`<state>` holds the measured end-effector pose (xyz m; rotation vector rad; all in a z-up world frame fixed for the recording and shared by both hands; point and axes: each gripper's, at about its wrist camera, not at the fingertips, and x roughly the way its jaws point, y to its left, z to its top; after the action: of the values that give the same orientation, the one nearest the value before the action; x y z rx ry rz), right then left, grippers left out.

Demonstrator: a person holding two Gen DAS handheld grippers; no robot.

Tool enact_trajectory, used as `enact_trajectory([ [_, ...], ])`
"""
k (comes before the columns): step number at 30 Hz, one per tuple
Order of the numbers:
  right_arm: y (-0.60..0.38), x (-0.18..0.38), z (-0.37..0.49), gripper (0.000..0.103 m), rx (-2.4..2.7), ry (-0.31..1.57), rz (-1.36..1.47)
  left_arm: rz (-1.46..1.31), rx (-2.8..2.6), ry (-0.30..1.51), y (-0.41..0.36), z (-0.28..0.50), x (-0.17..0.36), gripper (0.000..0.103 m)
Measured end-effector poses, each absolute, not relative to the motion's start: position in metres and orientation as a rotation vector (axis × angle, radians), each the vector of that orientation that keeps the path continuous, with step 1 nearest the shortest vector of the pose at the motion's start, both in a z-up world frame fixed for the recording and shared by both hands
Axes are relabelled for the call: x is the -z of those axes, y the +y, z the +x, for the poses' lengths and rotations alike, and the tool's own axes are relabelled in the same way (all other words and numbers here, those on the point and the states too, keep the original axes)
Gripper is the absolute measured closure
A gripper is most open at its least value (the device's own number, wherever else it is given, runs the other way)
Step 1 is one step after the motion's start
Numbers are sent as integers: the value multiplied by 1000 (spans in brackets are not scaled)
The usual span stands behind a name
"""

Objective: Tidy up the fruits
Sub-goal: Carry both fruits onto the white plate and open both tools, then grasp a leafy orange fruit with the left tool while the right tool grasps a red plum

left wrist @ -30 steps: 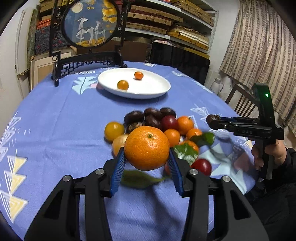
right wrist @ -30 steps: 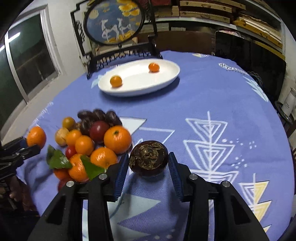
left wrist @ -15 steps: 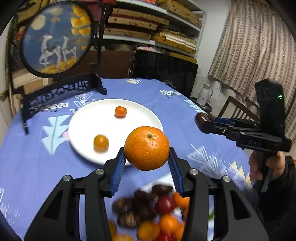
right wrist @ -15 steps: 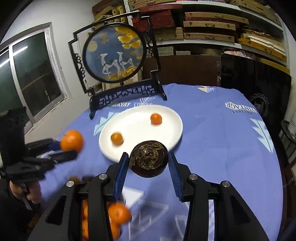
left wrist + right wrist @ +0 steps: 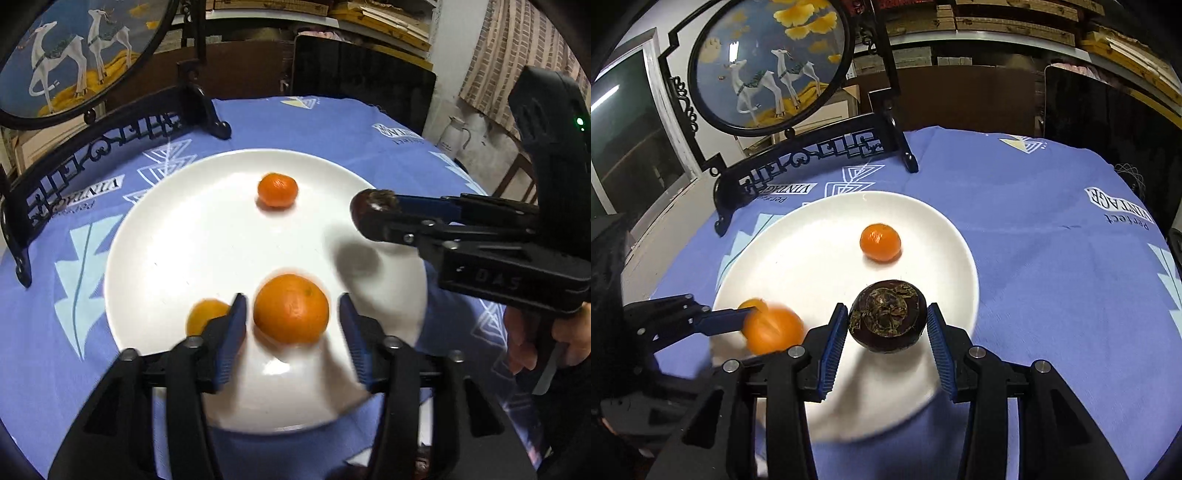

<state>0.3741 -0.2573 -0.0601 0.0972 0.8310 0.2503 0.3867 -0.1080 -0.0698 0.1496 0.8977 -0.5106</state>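
Nearest the lens, the left gripper [image 5: 291,325] is spreading its jaws, and the large orange [image 5: 291,308] it carried from the fruit pile a second ago now sits between them with gaps either side, on or just above the white plate [image 5: 177,229]. One delivery looks nearly done. Beyond it, the right gripper [image 5: 886,332] pinches a dark mangosteen [image 5: 888,315] over the plate's near side, unreleased. Farther back lies a small tangerine [image 5: 277,189].

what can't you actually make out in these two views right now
- Left wrist view: the small orange is half hidden behind the left tool finger.
- Both views: the big orange between the opening left jaws is motion-blurred; whether it has landed on the plate is unclear.
- Right wrist view: the mangosteen in the right tool hides the plate under it.
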Motion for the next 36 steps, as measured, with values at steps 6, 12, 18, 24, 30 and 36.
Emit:
enact_trajectory([
  [6, -263, 30, 342, 49, -223, 735, 100, 122, 489, 843, -92, 365, 48, 45],
  [12, -265, 18, 274, 42, -263, 727, 85, 143, 517, 754, -58, 286, 21, 26],
  [18, -266, 47, 186, 41, -355, 790, 101, 193, 550, 719, -24, 193, 27, 22],
  [24, -252, 65, 121, 38, -462, 830, 116, 205, 492, 760, -5, 145, 68, 22],
  [30, -202, 77, 70, 38, -610, 881, -6, 149, 507, 805, 5, 129, 87, 22],
  [36, -176, 85, 73, 43, -590, 865, -70, 167, 542, 784, -2, 111, 86, 22],
])
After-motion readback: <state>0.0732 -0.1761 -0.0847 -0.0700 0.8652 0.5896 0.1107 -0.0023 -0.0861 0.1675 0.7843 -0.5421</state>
